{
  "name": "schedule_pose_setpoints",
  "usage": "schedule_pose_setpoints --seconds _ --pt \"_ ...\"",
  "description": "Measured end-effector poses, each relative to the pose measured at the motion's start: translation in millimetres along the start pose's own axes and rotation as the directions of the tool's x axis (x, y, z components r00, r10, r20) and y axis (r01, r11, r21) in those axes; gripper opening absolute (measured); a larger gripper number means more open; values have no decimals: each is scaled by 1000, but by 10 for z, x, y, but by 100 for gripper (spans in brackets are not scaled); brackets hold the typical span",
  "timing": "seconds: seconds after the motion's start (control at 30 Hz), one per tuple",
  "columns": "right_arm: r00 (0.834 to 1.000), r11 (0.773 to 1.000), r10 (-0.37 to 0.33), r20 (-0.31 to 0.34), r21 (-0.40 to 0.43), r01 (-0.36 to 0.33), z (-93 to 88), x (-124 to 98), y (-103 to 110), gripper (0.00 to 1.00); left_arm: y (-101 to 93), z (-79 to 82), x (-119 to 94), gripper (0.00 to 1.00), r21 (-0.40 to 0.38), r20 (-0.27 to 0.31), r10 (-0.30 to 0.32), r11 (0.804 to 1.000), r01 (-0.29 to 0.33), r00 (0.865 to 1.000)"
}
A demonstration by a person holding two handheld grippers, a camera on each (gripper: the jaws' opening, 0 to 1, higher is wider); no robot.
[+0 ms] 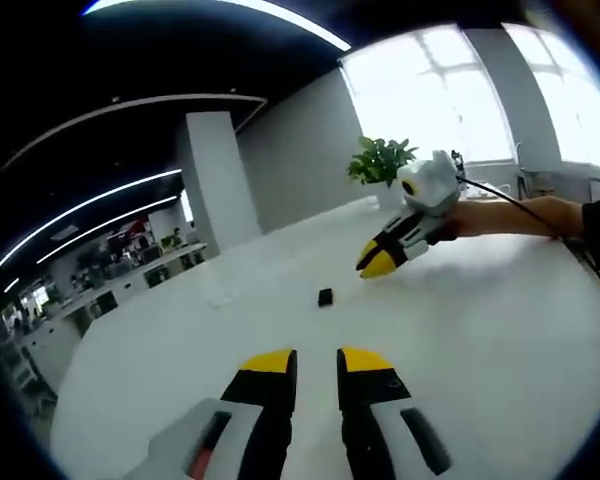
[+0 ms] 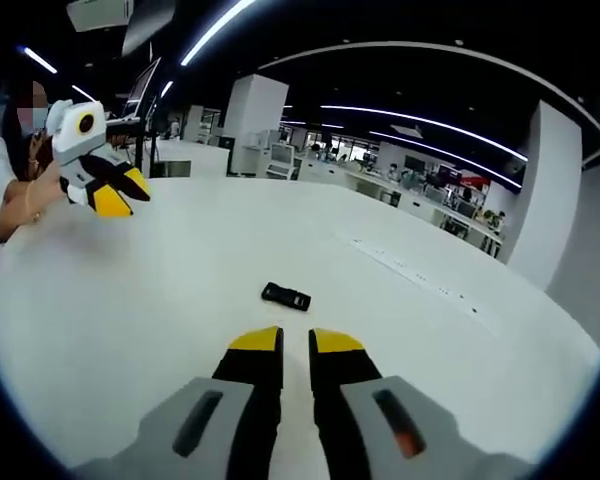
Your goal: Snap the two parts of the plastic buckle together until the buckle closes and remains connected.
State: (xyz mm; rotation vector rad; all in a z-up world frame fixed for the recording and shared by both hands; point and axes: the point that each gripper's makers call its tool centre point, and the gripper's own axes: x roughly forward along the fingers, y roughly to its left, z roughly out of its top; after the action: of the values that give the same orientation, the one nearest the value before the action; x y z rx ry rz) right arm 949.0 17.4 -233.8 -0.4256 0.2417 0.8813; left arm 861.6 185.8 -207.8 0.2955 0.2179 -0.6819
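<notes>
Buckle: small black plastic buckle (image 2: 286, 296) lies flat on the white tabletop (image 2: 180, 290), apart from both grippers.
Long axis: runs across the right gripper view, slightly tilted.
Right gripper (image 2: 296, 345): empty, yellow-tipped jaws narrowly parted, buckle just ahead; looks the nearer.
Left gripper (image 1: 316, 363): empty, narrow gap, buckle (image 1: 325, 297) straight ahead, farther off.
</notes>
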Motion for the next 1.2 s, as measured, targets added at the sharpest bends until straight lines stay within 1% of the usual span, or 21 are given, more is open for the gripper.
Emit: schedule_pose_setpoints --seconds 0.23,0.37,0.53,0.67,0.77,0.93,1.2 --pt "1000 1000 0 8 0 0 44 -96 54 10 -4 11 -44 15 -15 -8 14 1000 -14 1000" --pt "1000 1000 -7 17 6 7 74 -180 76 10 -19 28 -98 17 -29 -11 25 999 -25 1000" --pt "1000 1000 -16 25 19 16 71 -288 103 10 -47 43 -168 17 -39 -15 46 998 -46 999" --pt "999 1000 -25 24 13 25 55 -376 125 10 -90 61 -227 18 -43 -14 53 998 -54 998" --pt "999 999 -34 31 37 33 58 -457 151 10 -115 76 -278 18 -32 -11 65 997 -66 998" --pt "998 999 -44 43 17 43 104 -578 222 10 -154 119 -404 18 -14 0 94 995 -94 996" --pt "996 997 -48 71 57 44 178 -761 370 11 -191 193 -600 19 -31 35 130 991 -129 991"
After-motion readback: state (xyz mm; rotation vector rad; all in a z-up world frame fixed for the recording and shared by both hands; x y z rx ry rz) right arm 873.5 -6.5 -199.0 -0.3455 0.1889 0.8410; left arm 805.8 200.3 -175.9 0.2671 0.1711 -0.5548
